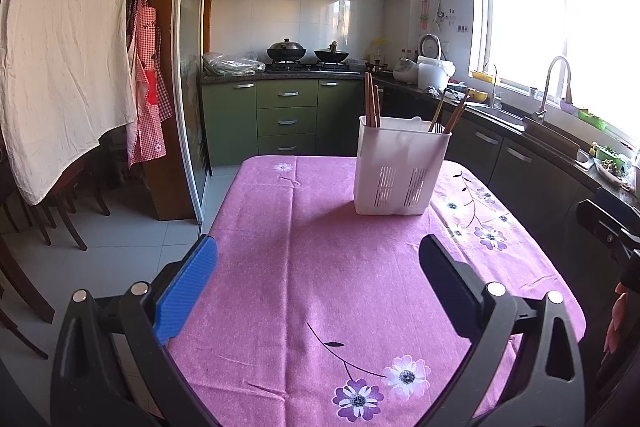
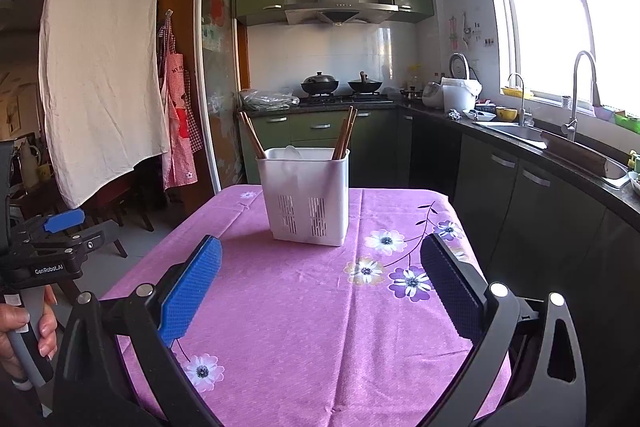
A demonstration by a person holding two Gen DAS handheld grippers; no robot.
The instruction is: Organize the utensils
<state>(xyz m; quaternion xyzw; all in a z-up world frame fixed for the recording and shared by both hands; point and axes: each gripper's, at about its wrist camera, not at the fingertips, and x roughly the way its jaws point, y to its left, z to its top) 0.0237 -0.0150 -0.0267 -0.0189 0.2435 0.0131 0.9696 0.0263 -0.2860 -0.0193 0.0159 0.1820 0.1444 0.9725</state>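
Jaws first, left to right: the left gripper (image 1: 318, 267) stands wide apart with nothing between its pads, hovering above the pink flowered cloth of the counter (image 1: 280, 267). From those jaws the white utensil caddy (image 1: 394, 179) lies ahead and a little to the right, well apart from the fingertips. The right gripper (image 2: 320, 267) is likewise spread wide and empty; from its jaws the same caddy sits ahead and slightly to the left, and it looks somewhat nearer to this hand than to the other (a judgement from how large it appears in each wrist view, nothing firmer).

The caddy stands upright, its slotted face toward both cameras. Inside, a bundle of brown chopsticks (image 2: 251, 137) leans outward at the left end as the right wrist sees it, and a second bundle (image 2: 345, 135) leans at the right end; both have their long axes near vertical, tips up. A pale spoon-like piece (image 2: 291, 151) shows between them, too washed out to name surely.

No loose utensil lies on the cloth in either view, so the sorting looks largely done. Any further grasp would have to come from above, closing across a stick's width.
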